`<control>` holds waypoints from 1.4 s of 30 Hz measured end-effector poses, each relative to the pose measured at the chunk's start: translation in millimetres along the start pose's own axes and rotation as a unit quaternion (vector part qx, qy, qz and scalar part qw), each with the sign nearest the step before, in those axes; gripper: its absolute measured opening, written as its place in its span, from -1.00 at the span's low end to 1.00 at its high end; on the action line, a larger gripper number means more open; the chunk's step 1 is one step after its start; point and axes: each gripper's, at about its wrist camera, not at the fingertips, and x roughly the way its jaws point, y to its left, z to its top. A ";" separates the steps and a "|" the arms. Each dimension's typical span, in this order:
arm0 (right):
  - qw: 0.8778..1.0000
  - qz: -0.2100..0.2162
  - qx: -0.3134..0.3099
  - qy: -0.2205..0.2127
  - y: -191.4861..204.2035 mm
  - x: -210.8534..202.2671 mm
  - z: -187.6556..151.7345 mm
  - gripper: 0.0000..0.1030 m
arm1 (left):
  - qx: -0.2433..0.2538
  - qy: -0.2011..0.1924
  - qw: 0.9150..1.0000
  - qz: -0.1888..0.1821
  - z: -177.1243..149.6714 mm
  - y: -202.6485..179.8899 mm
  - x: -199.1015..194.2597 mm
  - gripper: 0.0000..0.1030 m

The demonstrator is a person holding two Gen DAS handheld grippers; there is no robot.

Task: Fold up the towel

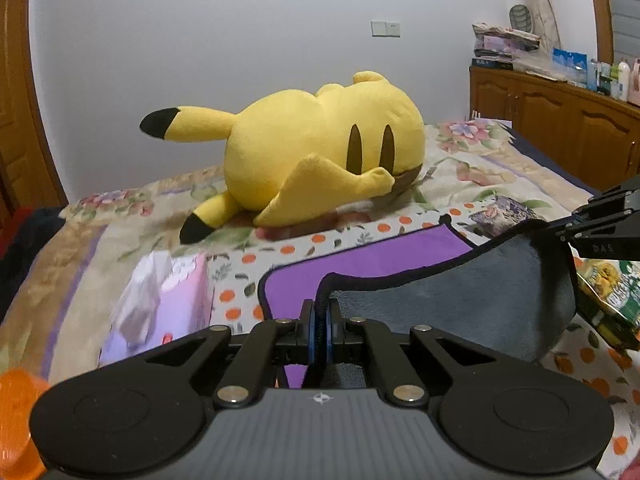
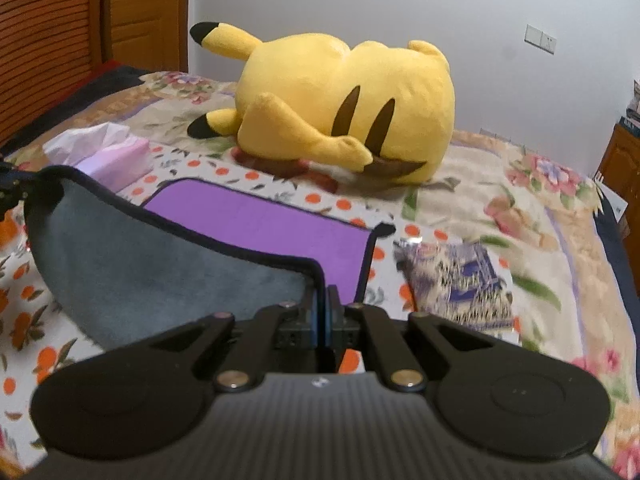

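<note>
Holding the towel point(image 1: 440, 300) by its near corners, my left gripper point(image 1: 320, 312) and right gripper point(image 2: 325, 300) stand clamped on the hem. Purple far half lies flat ahead of both jaws, long axis running between them.

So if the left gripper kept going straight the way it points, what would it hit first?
Beyond the towel corner it already pinches, the left gripper would probably sweep low over the towel's flat purple half and meet the yellow Pikachu plush first, though depth is hard to judge.
</note>
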 end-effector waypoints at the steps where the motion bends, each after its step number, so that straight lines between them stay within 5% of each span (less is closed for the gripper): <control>1: 1.000 -0.001 -0.003 -0.002 0.0 2.5 3.4 -0.92 | 0.001 -0.001 1.000 0.000 3.1 0.1 3.3 -0.89; 25: 0.996 -0.064 -0.033 -0.052 -7.4 54.4 40.3 -0.92 | -0.009 -0.030 0.998 0.046 41.7 12.4 61.4 -0.89; 42: 0.995 -0.084 -0.043 -0.037 0.3 103.1 27.4 -0.92 | -0.011 0.001 0.997 0.076 24.2 21.0 119.5 -0.89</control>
